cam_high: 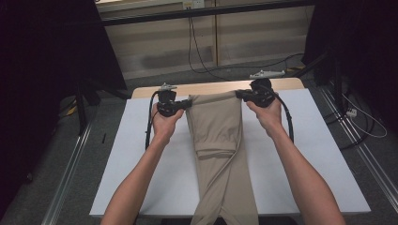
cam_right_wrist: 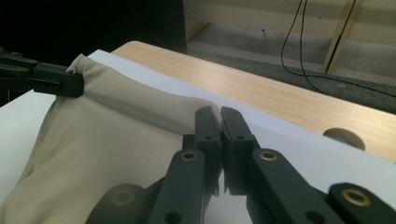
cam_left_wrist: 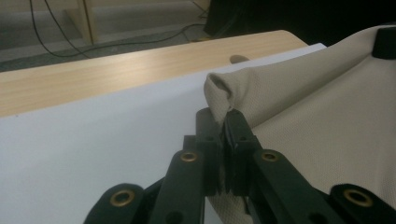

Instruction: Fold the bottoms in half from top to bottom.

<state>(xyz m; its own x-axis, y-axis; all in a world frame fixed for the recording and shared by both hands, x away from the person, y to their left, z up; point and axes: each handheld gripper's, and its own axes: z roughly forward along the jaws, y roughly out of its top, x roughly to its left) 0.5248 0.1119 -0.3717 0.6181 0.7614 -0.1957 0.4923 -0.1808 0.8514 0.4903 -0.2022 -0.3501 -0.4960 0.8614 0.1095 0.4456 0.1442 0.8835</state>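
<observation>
A beige pair of trousers (cam_high: 220, 150) lies lengthwise on the white table cover (cam_high: 136, 154), its far end lifted and stretched between both grippers. My left gripper (cam_high: 187, 103) is shut on the left corner of that far edge; in the left gripper view the beige cloth (cam_left_wrist: 303, 121) bunches right at the closed tips (cam_left_wrist: 227, 116). My right gripper (cam_high: 240, 94) is shut on the right corner, with the cloth (cam_right_wrist: 112, 135) pinched at its tips (cam_right_wrist: 219, 114). The other gripper's jaw (cam_right_wrist: 56, 79) clamps the opposite corner at left in the right gripper view.
The wooden tabletop (cam_high: 206, 87) shows as a strip beyond the white cover, with a round hole (cam_right_wrist: 345, 137) in it. Cables (cam_high: 197, 51) lie on the floor behind. Metal rails (cam_high: 70, 164) run along both sides of the table.
</observation>
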